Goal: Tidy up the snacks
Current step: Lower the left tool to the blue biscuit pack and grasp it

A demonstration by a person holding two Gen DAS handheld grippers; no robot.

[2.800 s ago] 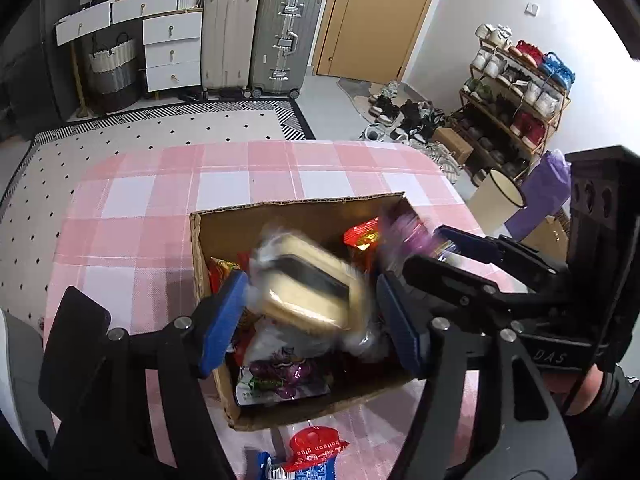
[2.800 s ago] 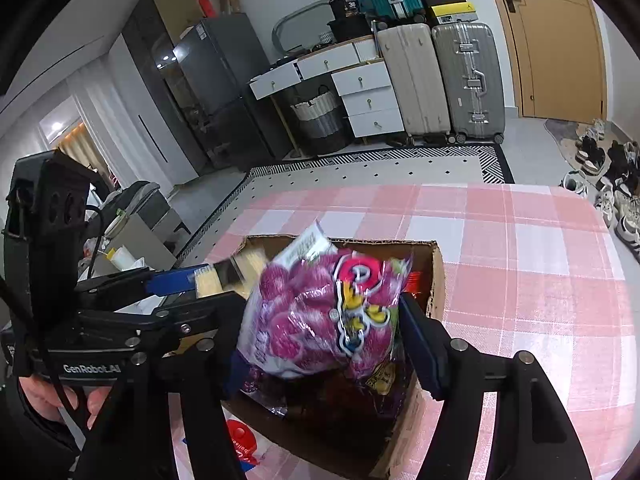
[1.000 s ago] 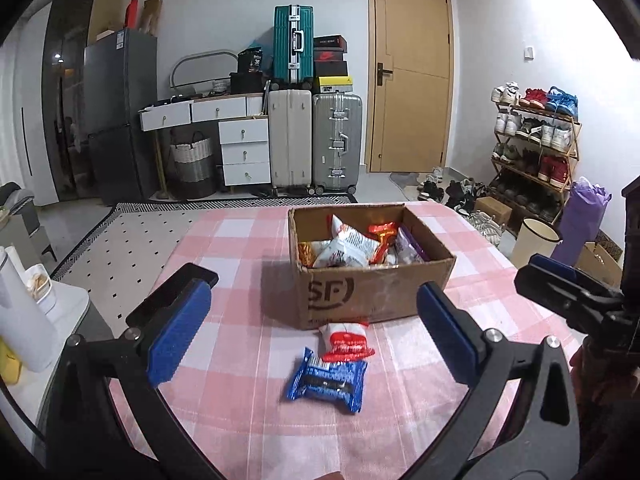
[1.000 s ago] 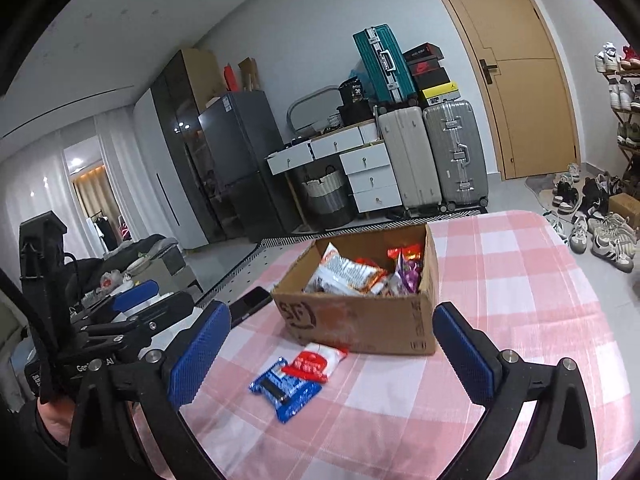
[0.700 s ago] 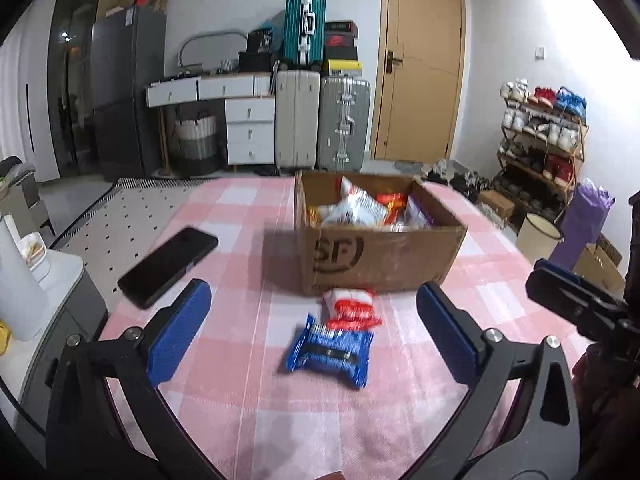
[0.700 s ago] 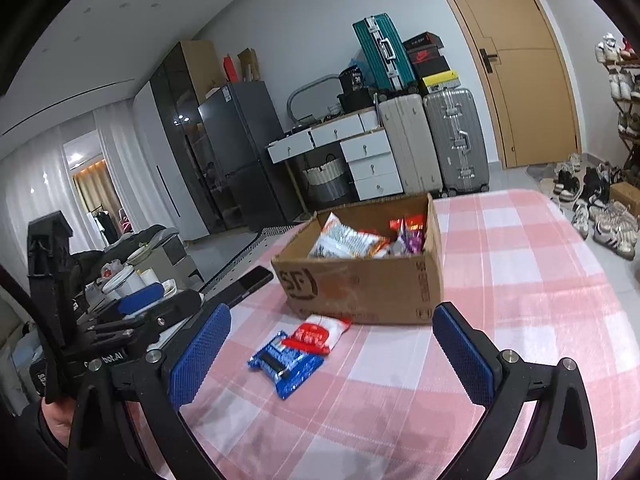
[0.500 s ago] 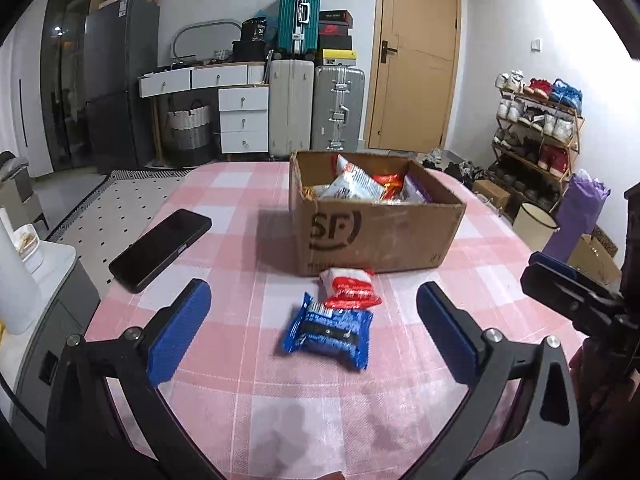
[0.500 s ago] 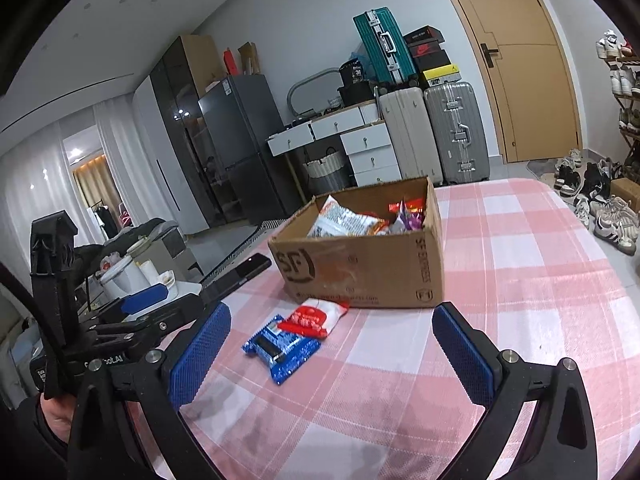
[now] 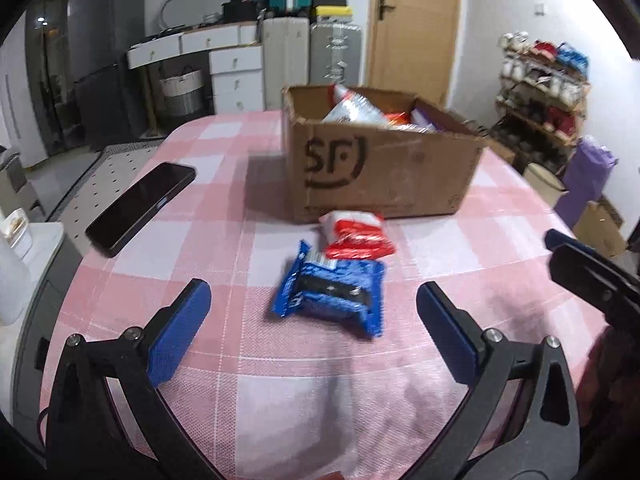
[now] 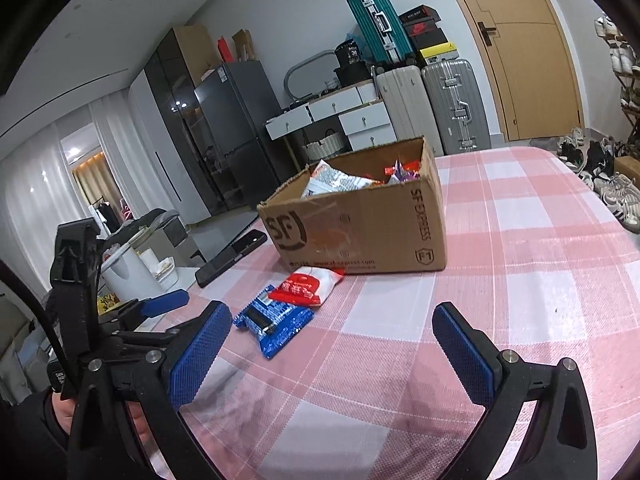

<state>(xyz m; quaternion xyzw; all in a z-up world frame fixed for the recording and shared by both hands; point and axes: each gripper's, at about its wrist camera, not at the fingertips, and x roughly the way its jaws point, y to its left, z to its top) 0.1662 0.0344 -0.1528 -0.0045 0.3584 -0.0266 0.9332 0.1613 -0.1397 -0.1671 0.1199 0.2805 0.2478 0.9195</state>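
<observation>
Left wrist view takes in the table's pink checked cloth (image 9: pixel 224 364), which fills the space under and ahead of both tools. Beyond the left gripper (image 9: pixel 310 330), straight ahead and well apart from its tips, stands the SF cardboard box (image 9: pixel 380 172), open-topped, with several snack bags already piled inside. A black phone (image 9: pixel 140 206) lies flat ahead and to the left of that gripper, clear of the snacks. Just ahead of the open jaws, almost centred between them, lies the blue cookie pack (image 9: pixel 334 294); the red-and-white snack packet (image 9: pixel 354 234) lies just past it, its near edge overlapping the blue one, its far end close to the box wall.

The left gripper's pads are spread wide and hold nothing. The right gripper (image 10: pixel 336 350) is likewise wide apart and empty, with both loose packs ahead and to its left.

The blue pack looks like the likely next pick. Because the red-and-white packet rests on its far edge, closing too deep could pinch both or drag the second one along. The slick, flat wrapper could also slip out if only a corner is caught, and a left-drifting approach risks nudging the phone.
</observation>
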